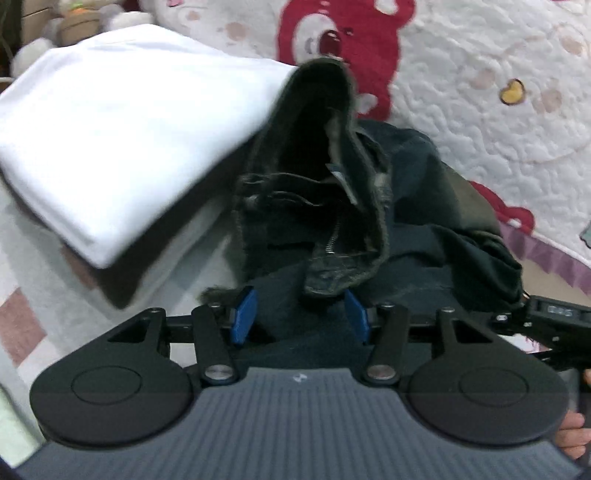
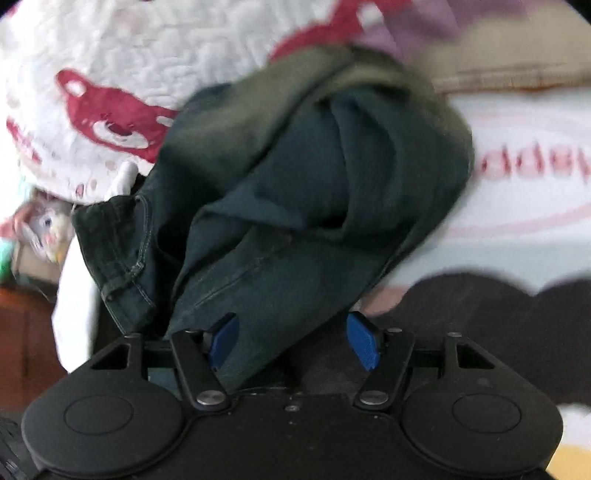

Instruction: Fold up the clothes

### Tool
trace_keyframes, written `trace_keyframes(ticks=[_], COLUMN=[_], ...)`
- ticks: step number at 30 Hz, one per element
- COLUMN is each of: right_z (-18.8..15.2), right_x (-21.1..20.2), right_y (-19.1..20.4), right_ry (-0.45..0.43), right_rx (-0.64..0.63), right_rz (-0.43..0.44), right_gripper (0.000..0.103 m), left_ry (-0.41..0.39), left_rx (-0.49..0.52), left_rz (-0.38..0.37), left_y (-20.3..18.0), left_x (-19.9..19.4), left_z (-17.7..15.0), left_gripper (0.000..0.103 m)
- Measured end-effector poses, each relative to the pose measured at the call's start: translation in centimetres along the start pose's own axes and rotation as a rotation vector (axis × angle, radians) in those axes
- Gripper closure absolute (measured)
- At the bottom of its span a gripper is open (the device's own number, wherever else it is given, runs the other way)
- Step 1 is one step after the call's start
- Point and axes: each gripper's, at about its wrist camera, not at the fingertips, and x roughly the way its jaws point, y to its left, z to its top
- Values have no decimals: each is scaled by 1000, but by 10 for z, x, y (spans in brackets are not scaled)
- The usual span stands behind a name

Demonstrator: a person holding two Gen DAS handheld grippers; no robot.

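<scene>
Dark green-black jeans (image 1: pixel 325 206) lie bunched on the quilt, waistband and open zipper (image 1: pixel 334 240) facing the left wrist view. My left gripper (image 1: pixel 301 314) is open, its blue pads either side of the waistband's lower edge, with dark cloth between them. In the right wrist view the jeans (image 2: pixel 295 206) hang in a crumpled bundle. My right gripper (image 2: pixel 293 339) is open, with jeans fabric lying between its pads and against the left one. The right gripper's body also shows at the right edge of the left wrist view (image 1: pixel 554 317).
A folded white garment (image 1: pixel 122 147) lies left of the jeans. The white quilt with red bear prints (image 1: pixel 461 74) covers the surface. Plush toys (image 1: pixel 77 22) sit at the far left. A dark shape (image 2: pixel 498 332) lies at the lower right.
</scene>
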Motion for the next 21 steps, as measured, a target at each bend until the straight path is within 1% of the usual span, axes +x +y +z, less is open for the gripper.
trace_keyframes(ticks=[2,4,6,8,9,10,11,12,13,14,15,16,17,18,19,21], right_z=[-6,-11,-11,-8,-5,-1,3,6,9,12,13,15,16,18,20,24], right_x=[7,12,13,14,14,15,17,19,23,27,31,35,40,42,43,47], right_y=[-3,-2,3,6,6,6,7,8,10,12,15,18,21,21,20,18], right_ry=[10,16,17,13,9,-4,-18,-31,-42,-50,-57,-65,-72,-88,-108,-153], right_rx=[34,21,-12,-23,-21,-13,1,16,28,32,29,25,21,29,41,73], right_rz=[16,14,7,18,30,46,56,64,59,39,23,10,-4,-4,0,5], right_gripper=[33,32,32,32,32,31,29,23,22,22,22,22,22,21,20,20], left_ry=[-6,-15,-28,-28,-8,22,80,154,186,173,153,141,127,109,90,50], left_rx=[12,42,107,138,131,113,96,81,61,47,34,8,-9,-16,-2,55], left_rz=[-26,-43,-13,-25,-63,-116,-159,-193,-168,-124,-123,-145,-161,-171,-153,-82], left_y=[-6,-12,-20,-25,-25,-24,-22,-19,-16,-12,-8,-2,2,5,6,5], left_x=[2,6,15,22,28,35,47,62,73,78,79,78,76,74,72,70], left_z=[1,3,7,13,17,22,26,30,31,32,32,32,32,33,33,34], left_gripper=[45,38,38,38,37,33,28,25,25,26,32,45,48,63,95,97])
